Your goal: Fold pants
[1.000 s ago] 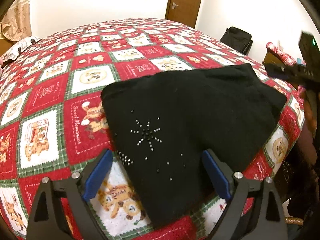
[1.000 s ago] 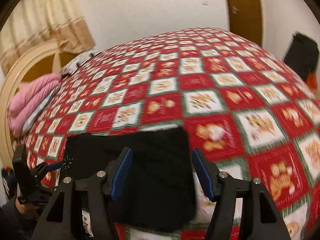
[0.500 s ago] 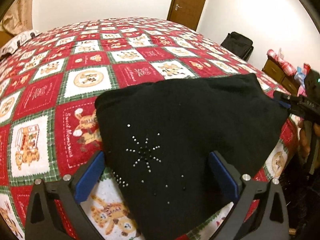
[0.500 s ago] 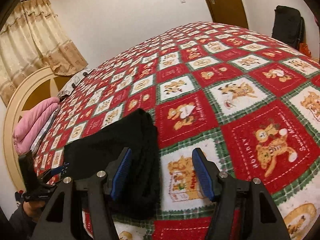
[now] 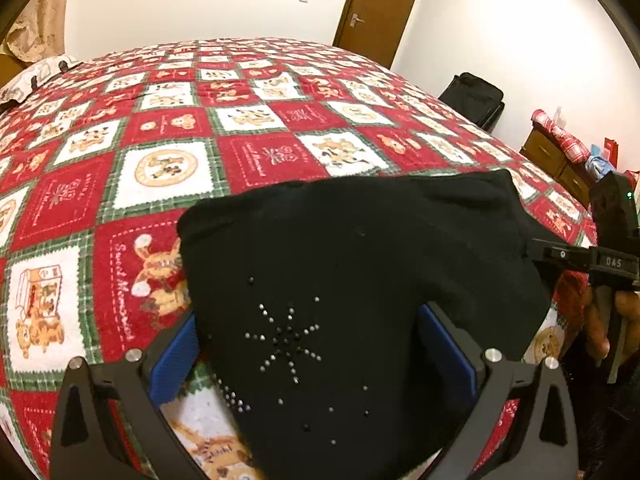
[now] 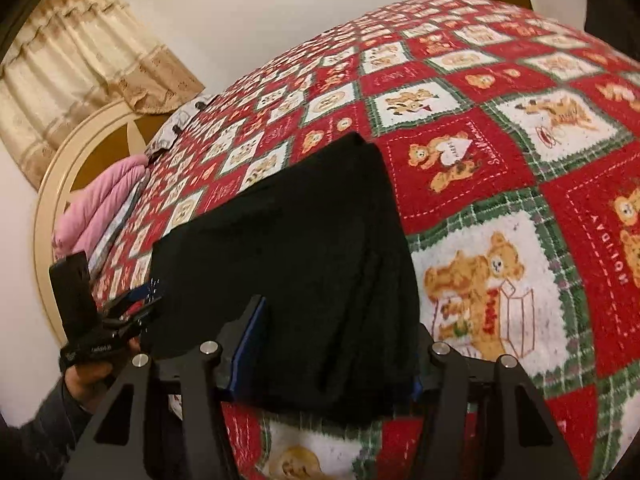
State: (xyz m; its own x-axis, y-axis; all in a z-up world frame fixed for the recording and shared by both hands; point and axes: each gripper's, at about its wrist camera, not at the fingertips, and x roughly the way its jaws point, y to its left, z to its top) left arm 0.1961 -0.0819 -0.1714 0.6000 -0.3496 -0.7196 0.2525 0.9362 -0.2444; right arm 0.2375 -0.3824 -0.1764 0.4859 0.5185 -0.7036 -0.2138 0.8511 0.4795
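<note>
While the black pants [image 5: 360,280] lay folded small near the bedspread [image 5: 168,168] edge, both the left gripper [image 5: 312,344] and right gripper [image 6: 332,356] straddled it, jaws apart; next, probably, a final tidy.

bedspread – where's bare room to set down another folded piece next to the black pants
Free: the wide bedspread beyond the pants toward the door, and the patch right of the pants in the right wrist view. Crowded: the near bed edge, where the left gripper and right gripper both straddle the pants. The pink bedding fills the headboard end.
</note>
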